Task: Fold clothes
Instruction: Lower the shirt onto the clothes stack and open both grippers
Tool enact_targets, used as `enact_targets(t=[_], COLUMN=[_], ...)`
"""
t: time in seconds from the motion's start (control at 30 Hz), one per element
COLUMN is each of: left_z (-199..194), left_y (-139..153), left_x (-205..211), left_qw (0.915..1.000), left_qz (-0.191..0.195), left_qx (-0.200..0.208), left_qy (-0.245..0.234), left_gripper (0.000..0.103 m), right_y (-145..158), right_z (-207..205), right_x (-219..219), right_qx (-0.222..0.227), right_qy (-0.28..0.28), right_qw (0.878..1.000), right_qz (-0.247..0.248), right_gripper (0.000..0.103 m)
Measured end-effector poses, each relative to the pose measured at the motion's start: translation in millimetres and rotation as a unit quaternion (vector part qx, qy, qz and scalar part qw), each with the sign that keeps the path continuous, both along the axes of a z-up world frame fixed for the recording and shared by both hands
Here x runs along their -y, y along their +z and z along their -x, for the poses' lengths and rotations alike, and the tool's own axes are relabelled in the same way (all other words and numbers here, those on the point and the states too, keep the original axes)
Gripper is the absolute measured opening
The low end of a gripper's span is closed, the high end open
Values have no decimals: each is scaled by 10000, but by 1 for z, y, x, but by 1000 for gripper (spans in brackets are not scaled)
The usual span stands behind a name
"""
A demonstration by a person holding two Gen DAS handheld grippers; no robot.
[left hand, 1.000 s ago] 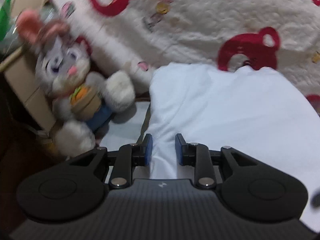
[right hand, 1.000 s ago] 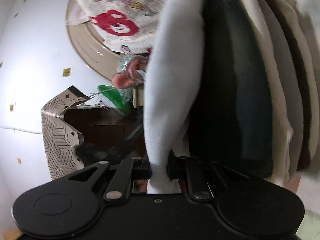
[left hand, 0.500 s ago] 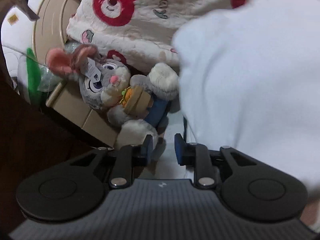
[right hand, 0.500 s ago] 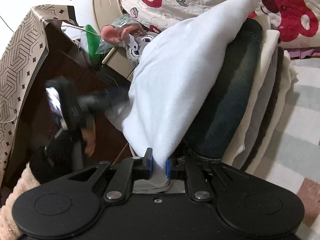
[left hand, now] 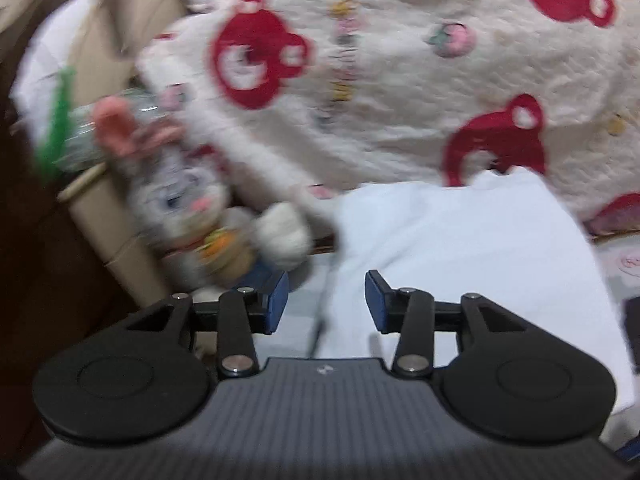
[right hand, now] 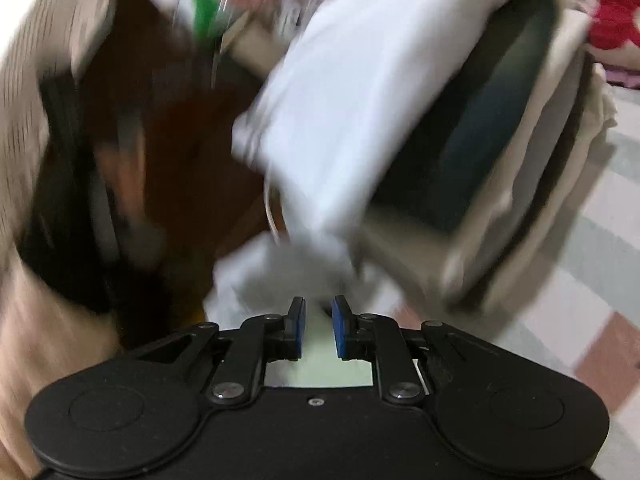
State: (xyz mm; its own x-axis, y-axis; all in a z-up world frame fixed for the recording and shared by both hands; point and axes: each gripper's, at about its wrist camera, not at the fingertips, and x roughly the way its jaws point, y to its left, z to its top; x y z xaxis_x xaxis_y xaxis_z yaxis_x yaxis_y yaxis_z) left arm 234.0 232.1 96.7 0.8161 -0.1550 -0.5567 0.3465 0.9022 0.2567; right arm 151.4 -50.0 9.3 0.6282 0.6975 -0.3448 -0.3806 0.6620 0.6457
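Note:
A folded white garment [left hand: 460,248] lies on top of a stack of folded clothes [right hand: 520,132]; it also shows in the right wrist view [right hand: 360,92]. My left gripper [left hand: 326,300] is open and empty, held over the garment's near left edge. My right gripper [right hand: 318,324] has its jaws slightly apart with nothing between them, just short of the garment's hanging corner. The right wrist view is blurred by motion.
A cream quilt with red bears [left hand: 400,80] lies behind the stack. A plush rabbit [left hand: 200,216] sits to its left by a cardboard box [left hand: 108,216]. A striped mat [right hand: 592,280] lies to the right. The person's sleeve [right hand: 36,340] is at left.
My right gripper has let go of the white garment and its jaws have parted. My left gripper has opened wider and swung back over the garment's edge.

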Motion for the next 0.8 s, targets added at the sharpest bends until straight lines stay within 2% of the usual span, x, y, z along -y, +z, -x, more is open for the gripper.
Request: enact_targets(t=[0.03, 0.13, 0.2, 0.27, 0.3, 0.37, 0.43, 0.53, 0.57, 0.63, 0.67, 0.7, 0.8], left_z=[-14, -52, -75, -94, -106, -124, -136, -147, -149, -151, -151, -149, -132], left_y=[-3, -7, -13, -27, -37, -52, -59, -66, -68, -68, -65, -61, -50], left_x=[10, 29, 42, 59, 66, 73, 74, 69, 66, 56, 53, 52, 55], left_qw=[9998, 9983, 9976, 9975, 9972, 9965, 9959, 9947, 9943, 9922, 9906, 9904, 9945], left_qz=[-64, 118, 171, 65, -28, -82, -67, -147, -129, 172, 336, 434, 435], left_qx=[-165, -531, -611, -672, -729, -828, -863, -937, -977, -1104, -1173, -1165, -906], left_qy=[-51, -200, -292, -222, -145, 98, 250, 406, 419, 552, 625, 596, 293], left_gripper=[39, 39, 39, 39, 39, 39, 41, 47, 53, 55, 54, 48, 42], right_y=[6, 25, 38, 50, 54, 50, 39, 13, 7, -2, -7, -7, 1], right_z=[0, -1, -2, -2, -12, -45, -70, -90, -91, -90, -89, -89, -91], right_x=[3, 11, 17, 22, 24, 22, 18, 4, 5, 13, 17, 18, 17], right_qx=[165, 659, 987, 1313, 1472, 1554, 1522, 1381, 1343, 1285, 1255, 1288, 1490], right_qy=[-42, -167, -250, -333, -508, -792, -662, -340, -357, -438, -479, -495, -505], right_qw=[9998, 9968, 9929, 9874, 9822, 9732, 9730, 9656, 9666, 9730, 9759, 9766, 9751], right_qz=[102, 409, 613, 816, 1052, 1499, 1605, 2176, 2154, 1866, 1721, 1650, 1566], right_gripper=[20, 22, 40, 48, 48, 48, 48, 48, 48, 50, 50, 50, 53])
